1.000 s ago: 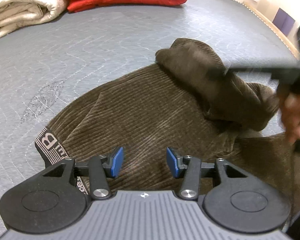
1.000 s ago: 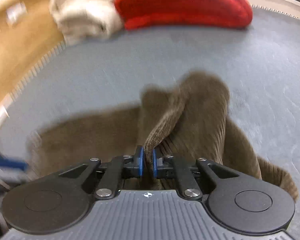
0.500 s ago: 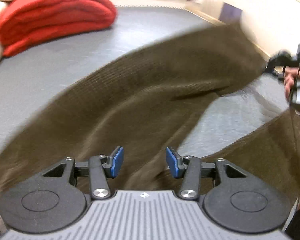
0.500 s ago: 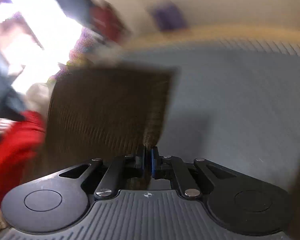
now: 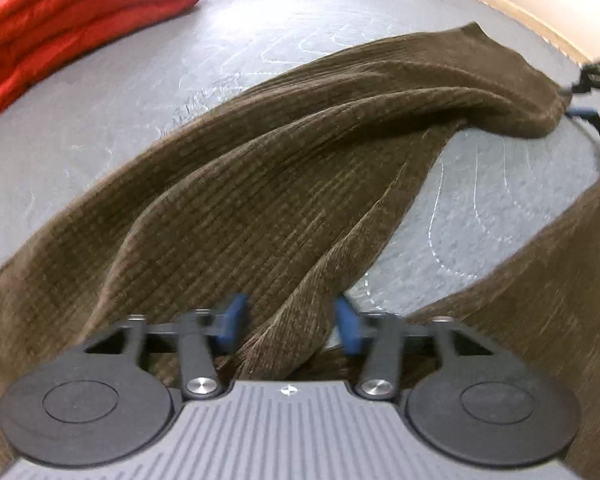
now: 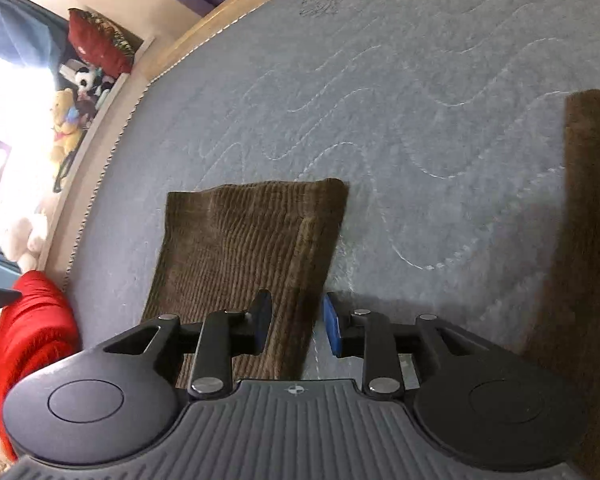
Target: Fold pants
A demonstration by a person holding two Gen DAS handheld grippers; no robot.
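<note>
While the brown corduroy pants [image 5: 284,184] lie spread across the grey quilted mattress [image 5: 148,80], we note both tools over them. Taking the pants as our landmark: one leg runs from the near edge of the left wrist view up toward the far right, twisted into long ridges, and the other leg [image 5: 548,280] branches off to the right, with bare mattress showing between the two.

Our left gripper [image 5: 288,326] sits low over the pants near the point where the legs part. Its jaws are closing, a raised fold of the cloth stands between them, and the blue pads [image 5: 234,322] are not yet pressed onto it.

Our right gripper [image 6: 296,322] hovers at the far end of the first leg, where the leg's cuff end [image 6: 256,236] lies flat on the mattress. Its jaws are opening; the leg's right-hand edge runs between the fingers, and the pads stand clear of the cloth. In the left wrist view this gripper [image 5: 592,92] shows at the frame's right edge, just beside that leg end.

Beyond the pants, at the far left, a folded red blanket [image 5: 72,20] rests on the mattress, well apart from the cloth. Past the mattress border in the right wrist view, stuffed toys [image 6: 72,116] sit on a ledge.
</note>
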